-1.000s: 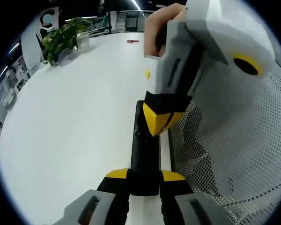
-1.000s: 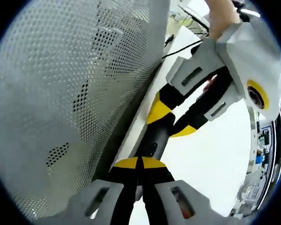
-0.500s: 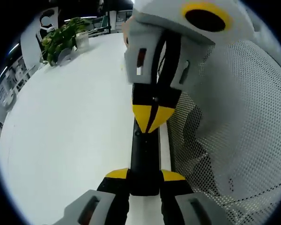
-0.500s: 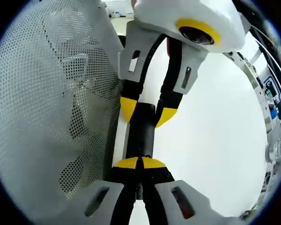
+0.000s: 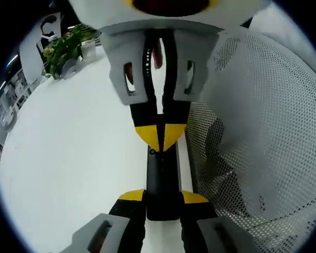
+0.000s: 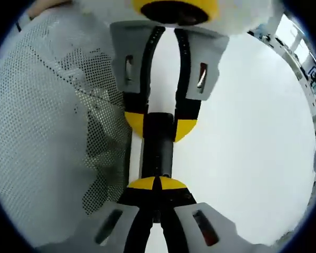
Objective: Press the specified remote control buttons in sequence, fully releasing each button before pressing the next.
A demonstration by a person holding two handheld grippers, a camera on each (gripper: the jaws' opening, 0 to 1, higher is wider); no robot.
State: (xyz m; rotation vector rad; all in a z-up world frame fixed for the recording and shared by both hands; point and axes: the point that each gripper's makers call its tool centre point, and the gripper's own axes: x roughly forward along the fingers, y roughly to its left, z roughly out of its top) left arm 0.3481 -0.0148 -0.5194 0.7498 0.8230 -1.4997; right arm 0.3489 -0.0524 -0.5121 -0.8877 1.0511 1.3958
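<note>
A slim black remote control (image 5: 163, 182) lies lengthwise on a white desk (image 5: 68, 147), close along the edge of a white perforated mesh basket (image 5: 258, 153). In the left gripper view, the left tongs (image 5: 163, 197) grasp the remote's near end, one yellow tip on each long side. The right tongs (image 5: 159, 136), jaws pressed together, touch its far end. The right gripper view shows the same: right tongs (image 6: 157, 184) clenched on the remote, left tongs (image 6: 158, 125) gripping opposite. Wide bare desk lies beyond; a potted plant (image 5: 66, 45) stands far off.

The remote (image 5: 162, 182) lies on the table (image 5: 73, 158), beside a mesh basket (image 5: 263, 147).
</note>
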